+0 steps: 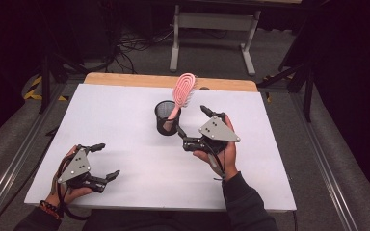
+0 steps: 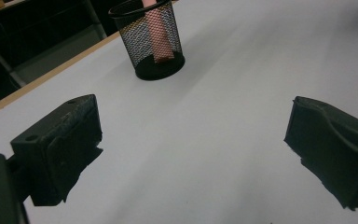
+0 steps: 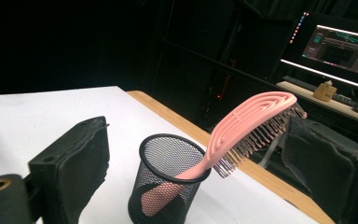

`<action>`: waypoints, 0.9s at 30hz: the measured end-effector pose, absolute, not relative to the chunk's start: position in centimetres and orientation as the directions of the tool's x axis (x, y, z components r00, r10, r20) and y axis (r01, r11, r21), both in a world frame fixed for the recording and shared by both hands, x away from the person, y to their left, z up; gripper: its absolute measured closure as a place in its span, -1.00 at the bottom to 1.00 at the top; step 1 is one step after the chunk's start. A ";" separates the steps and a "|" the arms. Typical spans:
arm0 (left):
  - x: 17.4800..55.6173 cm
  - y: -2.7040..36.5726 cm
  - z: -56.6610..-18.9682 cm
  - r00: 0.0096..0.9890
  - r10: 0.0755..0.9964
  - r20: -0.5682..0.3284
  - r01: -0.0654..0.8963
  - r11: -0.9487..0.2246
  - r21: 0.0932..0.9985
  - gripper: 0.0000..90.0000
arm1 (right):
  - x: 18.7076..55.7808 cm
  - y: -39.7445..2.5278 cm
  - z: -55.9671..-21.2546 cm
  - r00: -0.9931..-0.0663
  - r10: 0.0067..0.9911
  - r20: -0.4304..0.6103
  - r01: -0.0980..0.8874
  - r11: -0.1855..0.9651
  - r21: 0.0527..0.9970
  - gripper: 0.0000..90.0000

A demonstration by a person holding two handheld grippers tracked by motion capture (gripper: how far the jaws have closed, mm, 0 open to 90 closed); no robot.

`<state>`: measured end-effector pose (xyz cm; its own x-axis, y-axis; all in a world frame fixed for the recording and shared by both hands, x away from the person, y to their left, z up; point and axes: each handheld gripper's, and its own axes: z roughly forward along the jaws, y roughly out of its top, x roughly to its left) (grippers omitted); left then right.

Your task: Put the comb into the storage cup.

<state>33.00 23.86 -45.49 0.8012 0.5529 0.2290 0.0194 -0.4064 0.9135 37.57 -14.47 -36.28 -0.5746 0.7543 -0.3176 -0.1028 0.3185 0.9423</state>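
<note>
A black mesh cup [image 1: 166, 118] stands upright on the white table [image 1: 125, 125], toward the far middle of it. In the cup stands a pink hairbrush [image 1: 182, 94], handle down; the handle reaches the cup's floor and leans against the rim, so the slotted head with its bristles tilts up and out over the side of the cup away from the person.

The right gripper [image 1: 191, 122] hovers just beside the cup, on the cup's right as the high view has it, held in the person's right hand [image 1: 224, 154]. Its jaws are spread wide and grip nothing; in the right gripper view the cup and brush sit between the two jaws, farther off, and the jaws do not touch either one.

The left gripper [image 1: 104, 160] is well apart from the cup, nearer the person and to the cup's left, held in the left hand [image 1: 70, 180] low over bare table. Its jaws also gape wide and are empty; only white tabletop lies between them and the cup.

Beyond the cup, a wooden strip [image 1: 125, 79] edges the table's far side. In the right gripper view, a lit monitor [image 3: 338, 44] glows in the dark room past the cup.
</note>
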 end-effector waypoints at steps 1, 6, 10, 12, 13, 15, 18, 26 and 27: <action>33.0 23.9 -45.5 0.801 0.553 0.229 0.020 -0.406 0.914 -0.90 | 37.5 -14.5 -36.3 -0.575 0.753 -0.320 -0.103 0.321 0.942 -0.81; 33.0 23.8 -45.5 0.802 0.553 0.226 0.021 -0.405 0.914 -0.90 | 37.2 -14.7 -36.3 -0.570 0.754 -0.327 -0.108 0.326 0.939 -0.81; 33.0 23.8 -45.5 0.803 0.550 0.229 0.018 -0.406 0.914 -0.90 | 37.0 -14.9 -36.1 -0.569 0.753 -0.330 -0.113 0.326 0.939 -0.81; 33.0 23.8 -45.5 0.804 0.549 0.227 0.020 -0.406 0.913 -0.90 | 37.0 -15.0 -36.1 -0.567 0.754 -0.330 -0.115 0.325 0.939 -0.81; 33.0 23.8 -45.5 0.804 0.549 0.228 0.020 -0.407 0.913 -0.90 | 36.9 -15.1 -36.0 -0.568 0.753 -0.331 -0.115 0.325 0.939 -0.81; 33.0 23.8 -45.5 0.805 0.549 0.227 0.019 -0.406 0.914 -0.90 | 36.8 -15.2 -35.9 -0.563 0.752 -0.343 -0.120 0.337 0.934 -0.81; 32.9 23.8 -45.5 0.805 0.550 0.223 0.021 -0.402 0.915 -0.90 | 36.6 -15.6 -35.6 -0.570 0.742 -0.354 -0.127 0.346 0.930 -0.80; 32.9 23.7 -45.6 0.807 0.545 0.228 0.019 -0.409 0.913 -0.90 | 36.1 -16.2 -35.3 -0.569 0.736 -0.367 -0.132 0.359 0.924 -0.80; 32.9 23.8 -45.6 0.807 0.546 0.227 0.019 -0.408 0.913 -0.90 | 36.1 -16.2 -35.3 -0.569 0.735 -0.369 -0.132 0.361 0.923 -0.80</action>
<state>32.93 23.76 -45.57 0.8066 0.5456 0.2274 0.0190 -0.4084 0.9126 36.08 -16.23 -35.29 -0.5693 0.7347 -0.3690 -0.1322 0.3613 0.9231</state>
